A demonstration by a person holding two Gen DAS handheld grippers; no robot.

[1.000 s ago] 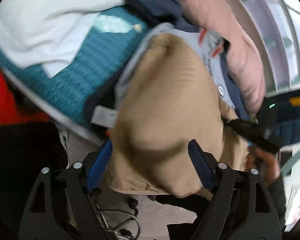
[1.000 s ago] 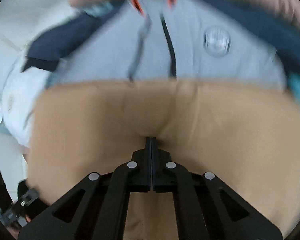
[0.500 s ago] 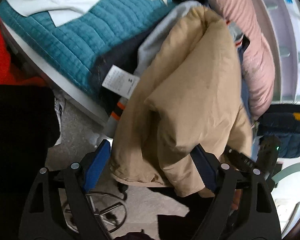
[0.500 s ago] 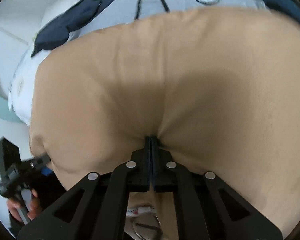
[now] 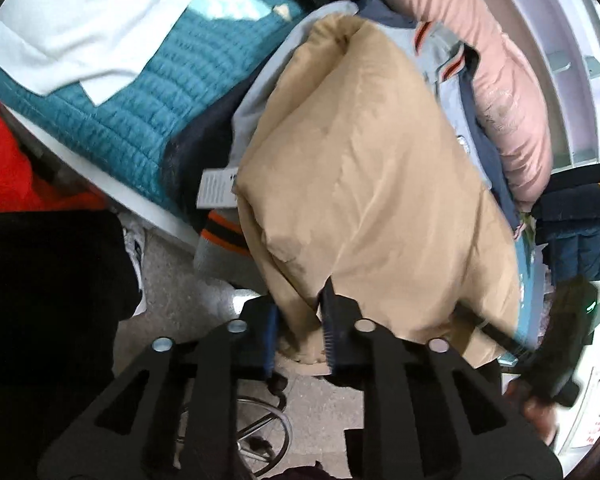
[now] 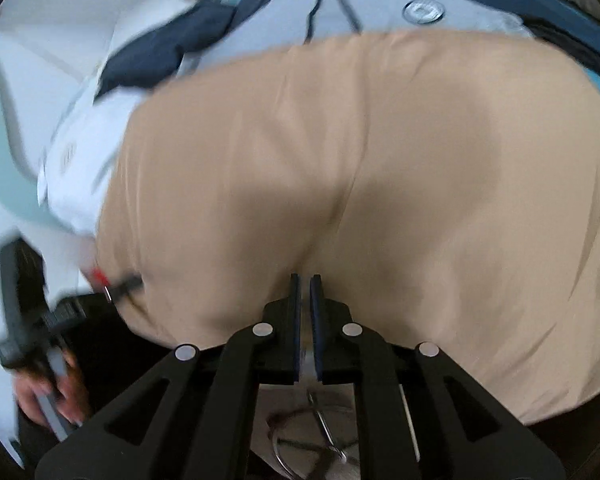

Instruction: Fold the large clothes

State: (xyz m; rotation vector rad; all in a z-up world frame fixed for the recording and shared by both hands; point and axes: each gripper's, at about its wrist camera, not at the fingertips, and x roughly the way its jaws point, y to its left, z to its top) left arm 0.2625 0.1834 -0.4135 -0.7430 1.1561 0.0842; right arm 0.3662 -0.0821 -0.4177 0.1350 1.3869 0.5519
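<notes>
- Mostly the tan garment [image 5: 364,184] fills both views: it is draped in thick folds over a pile of clothes at the table [image 5: 100,176] edge, and its lower hem hangs down past that edge above the floor [image 5: 180,292]
- Under it lies a grey and navy jacket [image 5: 452,80] with orange stripes; a silver snap button [image 6: 423,10] shows on it in the right wrist view, just beyond the tan cloth
- Beside the pile, a teal quilted cover [image 5: 112,120] lies on the table with a white cloth [image 5: 88,28] on top of it
- Along the far side rests a pink padded jacket [image 5: 496,76], touching the grey and navy one
- Left tool [image 5: 300,320]: its blue-padded fingers are drawn close and pinch a bunched fold at the garment's hanging lower edge
- Right tool [image 6: 305,292]: the fingers stand nearly together with a thin slit between them, right at a crease in the tan cloth; I cannot tell whether any fabric is caught in that slit
- Below both tools a metal ring on the floor [image 5: 260,440] shows
</notes>
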